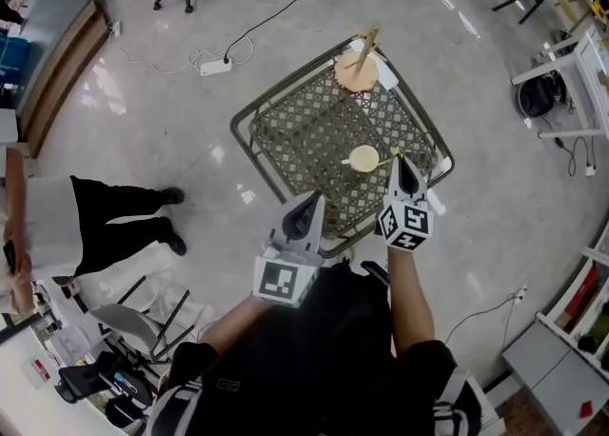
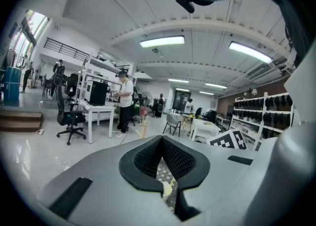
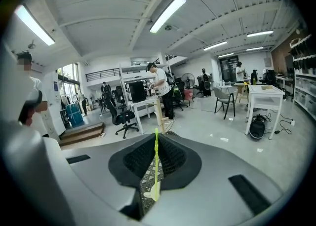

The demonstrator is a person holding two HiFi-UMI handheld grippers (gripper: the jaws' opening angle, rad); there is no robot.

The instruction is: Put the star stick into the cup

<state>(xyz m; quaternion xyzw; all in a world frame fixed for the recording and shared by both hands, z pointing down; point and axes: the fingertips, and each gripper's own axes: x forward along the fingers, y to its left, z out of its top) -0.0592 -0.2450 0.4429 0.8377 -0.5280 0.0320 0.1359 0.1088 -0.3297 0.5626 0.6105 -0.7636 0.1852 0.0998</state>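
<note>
Head view: cup (image 1: 363,158) stands upright on the mesh table (image 1: 249,139); the stick (image 1: 388,159) slants from the right gripper (image 1: 403,166) to the cup's near rim.
Right gripper view: right gripper (image 3: 156,143) is clamped on the stick (image 3: 156,163), which runs thin and bright between the jaws, pale end lowest.
Left side: left gripper (image 1: 307,204) hangs near the table's front edge, apart from the cup; its jaws (image 2: 161,142) are together with nothing between them.
Stick end: at the rim; inside or outside, I cannot tell.
Tip risk: the cup looks light and nothing steadies it, so a sideways push on the rim could topple it.
Drop risk: letting go before the end is inside could send the stick onto the mesh.
Slip risk: the slim stick may pivot in the jaws.
</note>
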